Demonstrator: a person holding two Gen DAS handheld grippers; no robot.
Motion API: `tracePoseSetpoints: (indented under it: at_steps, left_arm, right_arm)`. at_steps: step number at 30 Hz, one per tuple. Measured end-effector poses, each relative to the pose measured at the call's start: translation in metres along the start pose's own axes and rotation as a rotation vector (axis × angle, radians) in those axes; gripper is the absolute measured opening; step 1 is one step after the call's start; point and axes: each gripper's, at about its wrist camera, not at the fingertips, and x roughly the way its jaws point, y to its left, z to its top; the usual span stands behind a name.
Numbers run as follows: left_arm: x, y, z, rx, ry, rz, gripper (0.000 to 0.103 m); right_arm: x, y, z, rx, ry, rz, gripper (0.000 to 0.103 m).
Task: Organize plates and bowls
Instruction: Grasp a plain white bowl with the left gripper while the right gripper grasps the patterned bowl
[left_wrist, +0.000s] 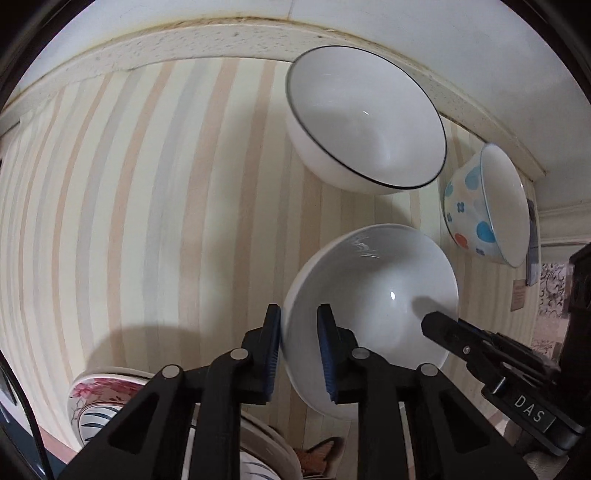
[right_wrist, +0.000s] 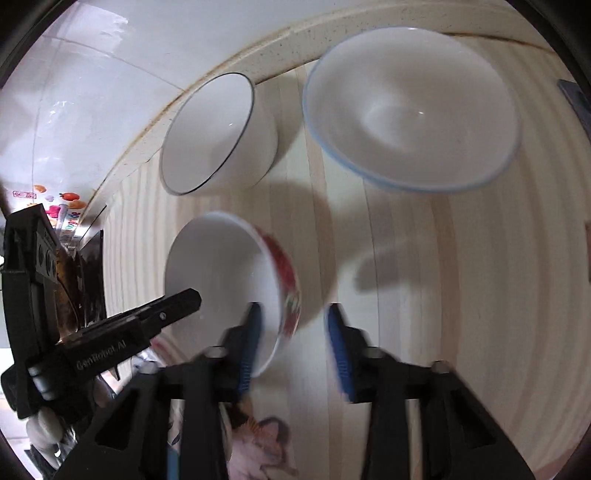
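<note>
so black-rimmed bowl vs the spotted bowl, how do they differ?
The black-rimmed bowl is plain white outside with a thin dark rim line; the spotted bowl carries blue and orange spots and a light blue rim. The black-rimmed one looks larger. Both have white insides, sit on the striped mat, ungripped.

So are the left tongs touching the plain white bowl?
Touching. The left wrist view shows the left tongs pinching the white bowl's rim.

Black-rimmed white ceramic bowl (left_wrist: 365, 118) at worktop (left_wrist: 147, 203) rear; blue-spotted ceramic bowl (left_wrist: 487, 206) right of it; plain white ceramic bowl (left_wrist: 373, 295) nearer; patterned plate stack (left_wrist: 107, 402) near-left.
</note>
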Motion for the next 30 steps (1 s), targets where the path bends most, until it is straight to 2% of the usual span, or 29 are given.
tracePoseSetpoints:
  at_steps: [3, 6, 10, 19, 25, 30]
  left_arm:
    - [-0.002, -0.006, -0.004, 0.018, -0.006, 0.02, 0.017]
    - [-0.007, -0.012, -0.013, 0.026, -0.004, 0.026, 0.017]
    - [-0.02, -0.021, -0.028, 0.041, -0.017, 0.02, 0.018]
    - [-0.04, -0.049, -0.075, 0.109, -0.023, -0.003, 0.017]
    - [-0.033, -0.065, -0.102, 0.144, 0.0, -0.008, 0.017]
    - [-0.018, -0.07, -0.107, 0.163, 0.032, -0.001, 0.017]
  right_arm:
    - [0.005, 0.002, 0.004, -0.027, -0.006, 0.02, 0.011]
    - [0.004, 0.008, 0.0, -0.05, -0.018, -0.013, 0.011]
    - [-0.006, 0.008, -0.012, -0.032, -0.006, 0.007, 0.011]
    - [-0.045, 0.002, -0.059, -0.022, -0.013, 0.005, 0.011]
    - [-0.062, -0.016, -0.092, 0.005, -0.016, -0.004, 0.011]
    - [-0.064, -0.033, -0.113, 0.032, -0.003, -0.007, 0.011]
